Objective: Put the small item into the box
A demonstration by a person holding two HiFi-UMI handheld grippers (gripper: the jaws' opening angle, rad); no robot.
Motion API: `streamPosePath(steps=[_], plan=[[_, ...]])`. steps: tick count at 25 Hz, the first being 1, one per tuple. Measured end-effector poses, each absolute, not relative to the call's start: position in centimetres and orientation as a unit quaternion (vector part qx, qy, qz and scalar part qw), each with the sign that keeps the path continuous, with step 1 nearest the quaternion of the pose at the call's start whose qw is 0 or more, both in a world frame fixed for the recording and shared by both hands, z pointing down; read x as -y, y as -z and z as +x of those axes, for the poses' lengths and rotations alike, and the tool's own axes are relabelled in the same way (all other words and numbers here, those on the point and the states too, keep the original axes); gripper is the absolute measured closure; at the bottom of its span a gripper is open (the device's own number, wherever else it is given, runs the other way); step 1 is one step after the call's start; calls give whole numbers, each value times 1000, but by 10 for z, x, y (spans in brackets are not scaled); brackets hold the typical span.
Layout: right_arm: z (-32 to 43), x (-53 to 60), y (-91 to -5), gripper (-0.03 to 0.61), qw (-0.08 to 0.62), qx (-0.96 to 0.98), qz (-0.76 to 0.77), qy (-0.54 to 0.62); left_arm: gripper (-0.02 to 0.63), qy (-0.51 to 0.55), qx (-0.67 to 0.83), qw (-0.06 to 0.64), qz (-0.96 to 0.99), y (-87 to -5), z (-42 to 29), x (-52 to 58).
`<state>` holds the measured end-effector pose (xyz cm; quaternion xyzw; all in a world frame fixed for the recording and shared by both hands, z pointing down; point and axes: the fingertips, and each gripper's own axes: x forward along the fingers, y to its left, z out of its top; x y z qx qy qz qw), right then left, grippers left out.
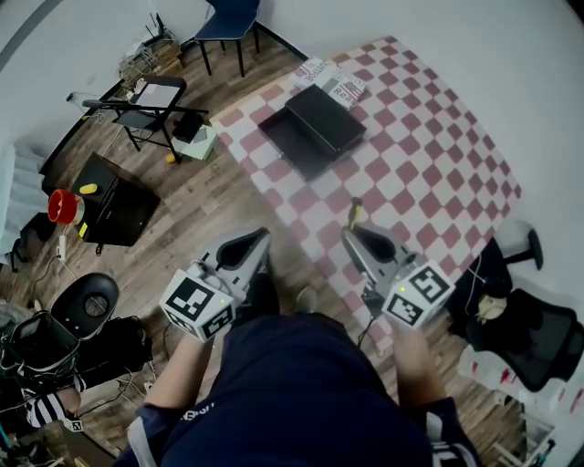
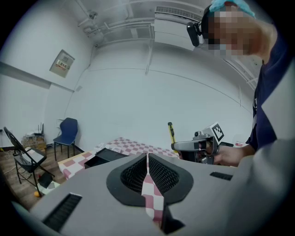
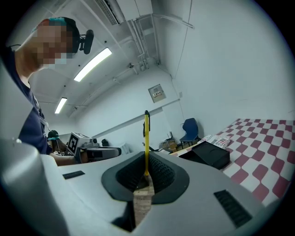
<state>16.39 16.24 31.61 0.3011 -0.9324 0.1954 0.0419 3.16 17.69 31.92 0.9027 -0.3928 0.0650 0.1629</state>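
Observation:
My right gripper [image 1: 355,231] is shut on a thin yellow pen-like item [image 1: 354,212] with a black tip, which stands upright from the jaws [image 3: 146,138]. It hangs over the near edge of the red-and-white checkered table [image 1: 429,173]. A black open box [image 1: 315,129] lies on the far left part of that table, well ahead of both grippers. It also shows low in the left gripper view [image 2: 103,157] and at the right in the right gripper view [image 3: 209,155]. My left gripper [image 1: 259,241] is shut with nothing in it, over the wooden floor left of the table.
Printed packets [image 1: 330,80] lie beside the box at the table's far corner. A folding chair [image 1: 151,105], a blue chair [image 1: 228,23], a black case [image 1: 114,208] and a black stool [image 1: 91,301] stand on the floor at left. An office chair [image 1: 538,337] sits at right.

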Motion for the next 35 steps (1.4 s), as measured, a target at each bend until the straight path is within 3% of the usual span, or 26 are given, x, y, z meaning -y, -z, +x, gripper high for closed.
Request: streamPosePath(steps=[21,35], plan=[[37,6,-354,543,83,895,368,-238,572,-74,325,183,925,-357,-90,15],[19,61,-370,543,121,872,406,-246,572,-76,284,203,934,-378,-107,70]])
